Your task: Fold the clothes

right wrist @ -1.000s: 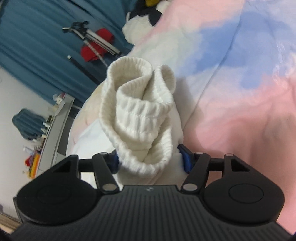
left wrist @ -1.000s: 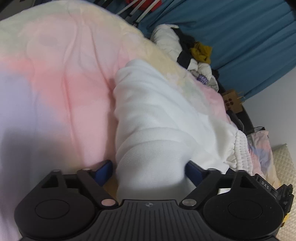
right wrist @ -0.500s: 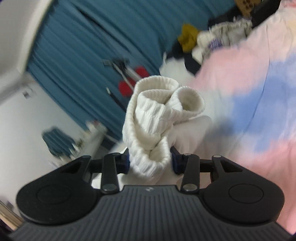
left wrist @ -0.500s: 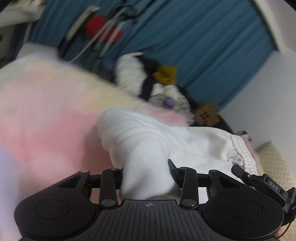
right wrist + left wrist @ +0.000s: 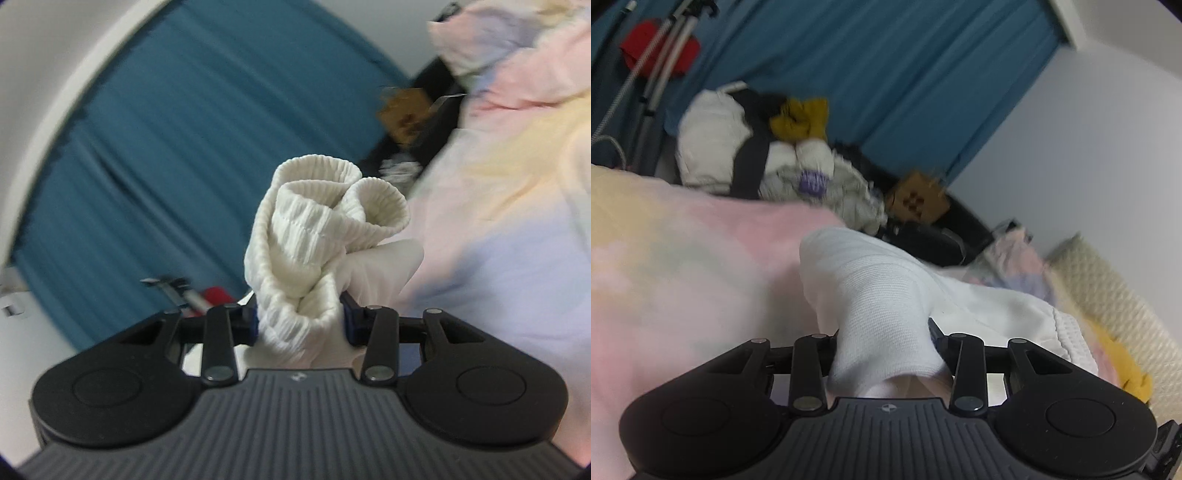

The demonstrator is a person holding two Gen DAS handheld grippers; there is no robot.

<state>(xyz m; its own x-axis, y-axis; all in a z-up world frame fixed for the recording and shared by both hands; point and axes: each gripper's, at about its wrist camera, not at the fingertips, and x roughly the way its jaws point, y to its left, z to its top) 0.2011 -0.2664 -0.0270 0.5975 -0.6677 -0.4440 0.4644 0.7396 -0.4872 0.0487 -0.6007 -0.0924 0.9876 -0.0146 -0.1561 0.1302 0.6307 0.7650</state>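
White garment (image 5: 882, 295) clamped by L hand-held gripper (image 5: 882, 332) & R hand-held gripper (image 5: 299, 317), above blanket (image 5: 683, 277)

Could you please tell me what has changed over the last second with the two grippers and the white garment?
The left gripper closed on the white garment. Both grippers lifted and tilted up, away from the pastel blanket towards the blue curtain. The right gripper stayed clamped on the ribbed cuff.

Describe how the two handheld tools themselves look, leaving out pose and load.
Both match: the left tool and right tool have a black ribbed body with a small round emblem, two round black discs at the sides, black linkage bars with silver pivot pins, and blue finger pads. No cables or sleeves show.
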